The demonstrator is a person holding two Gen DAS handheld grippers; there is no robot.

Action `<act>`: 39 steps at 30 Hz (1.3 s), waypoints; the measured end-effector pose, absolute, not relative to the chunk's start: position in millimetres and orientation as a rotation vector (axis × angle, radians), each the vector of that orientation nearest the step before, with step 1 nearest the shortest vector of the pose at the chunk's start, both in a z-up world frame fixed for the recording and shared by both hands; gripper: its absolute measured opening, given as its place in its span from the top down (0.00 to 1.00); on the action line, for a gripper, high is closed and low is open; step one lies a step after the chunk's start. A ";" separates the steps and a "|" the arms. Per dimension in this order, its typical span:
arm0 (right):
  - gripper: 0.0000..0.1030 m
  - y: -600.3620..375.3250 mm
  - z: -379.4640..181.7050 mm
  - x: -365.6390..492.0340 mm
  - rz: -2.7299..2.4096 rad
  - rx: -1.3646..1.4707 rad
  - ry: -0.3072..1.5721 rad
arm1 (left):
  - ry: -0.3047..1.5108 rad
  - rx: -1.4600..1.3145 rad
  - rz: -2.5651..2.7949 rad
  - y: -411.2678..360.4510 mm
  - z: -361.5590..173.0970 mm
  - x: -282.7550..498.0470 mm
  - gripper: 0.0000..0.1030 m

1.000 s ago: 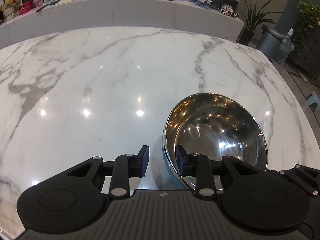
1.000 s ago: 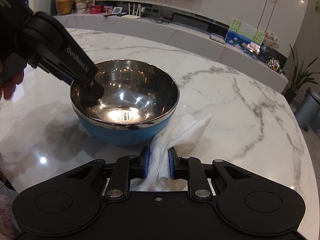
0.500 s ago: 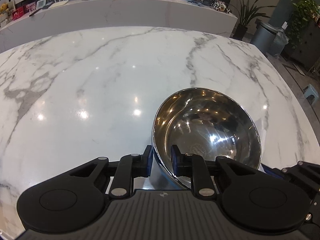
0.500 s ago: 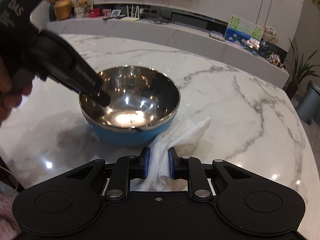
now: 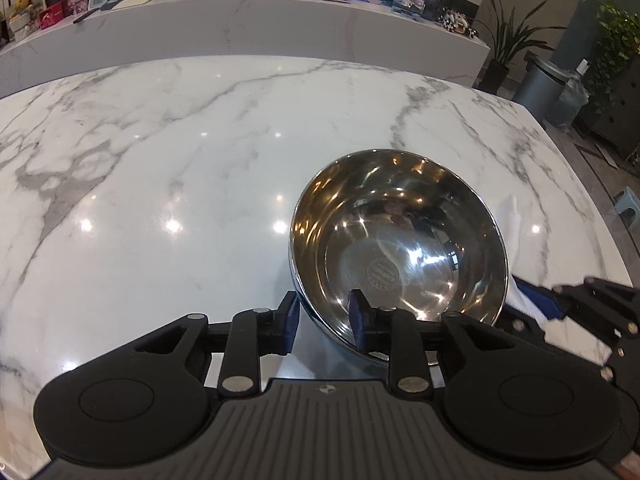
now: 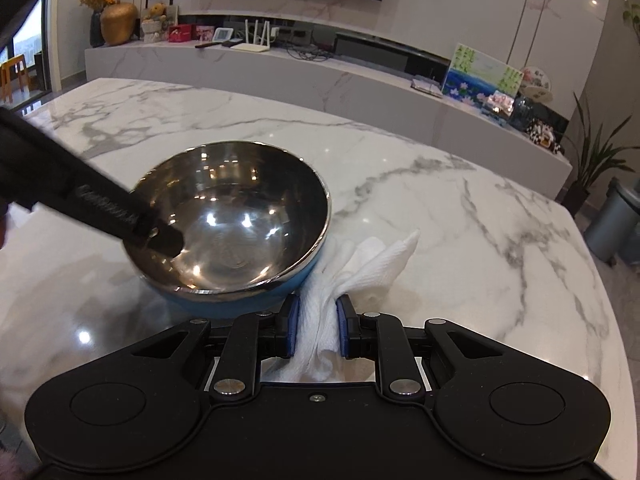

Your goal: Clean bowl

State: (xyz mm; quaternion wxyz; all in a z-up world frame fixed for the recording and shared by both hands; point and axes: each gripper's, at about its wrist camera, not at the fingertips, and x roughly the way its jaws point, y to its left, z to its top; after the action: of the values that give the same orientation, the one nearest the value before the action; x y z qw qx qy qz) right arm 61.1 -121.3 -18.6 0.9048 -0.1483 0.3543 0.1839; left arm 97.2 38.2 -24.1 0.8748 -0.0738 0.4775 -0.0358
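Two claws are working at one bowl (image 5: 398, 248), and no wiping is yet showing. That bowl, steel inside and blue outside, is standing on the marble tabletop (image 5: 160, 200), tilted up on its near side in the left claw (image 5: 323, 318). This claw is straddling the near rim, one pad inside the bowl and one outside; its jaws have just been opening a little from a tighter pinch, the rim is lying between them, and a narrow gap is showing at the outer pad, so contact there cannot be confirmed. The right claw (image 6: 317, 330) is standing nearly closed and is pinching a crumpled white paper towel (image 6: 360, 268) between its blue pads. This towel is lying outside the bowl, just beside its blue wall on the right claw's side, and appears to be touching it in the right wrist view.

Assessment: the preparatory steps are looking complete, namely the towel taken up and the bowl steadied. The cleaning proper is remaining, since the towel is not yet inside the bowl. The steel interior is reflecting lights clearly, and no residue is discernible, though glare is preventing a firm finding. Outstanding: carrying the towel over the rim and wiping the inner surface.
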 end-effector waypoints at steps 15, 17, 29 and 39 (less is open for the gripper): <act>0.83 -112.2 -22.8 81.1 0.400 -0.350 0.730 | 0.994 -0.186 -0.055 41.7 -23.5 100.3 0.71; 0.83 -112.0 -22.7 75.2 0.405 -0.352 0.732 | 0.992 -0.181 -0.053 40.4 -23.7 100.2 0.71; 0.83 -100.1 -35.7 46.2 0.439 -0.380 0.756 | 0.992 -0.171 -0.058 38.3 -24.3 98.0 0.71; 0.83 -117.2 -7.2 32.6 0.364 -0.341 0.659 | 0.993 -0.171 -0.056 36.4 -23.9 98.2 0.71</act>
State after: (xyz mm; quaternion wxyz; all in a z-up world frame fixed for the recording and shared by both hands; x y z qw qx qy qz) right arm 32.6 -117.2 -7.2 0.9158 -0.1655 0.3203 0.1770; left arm 98.2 36.4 -23.9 0.8754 -0.0820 0.4756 -0.0267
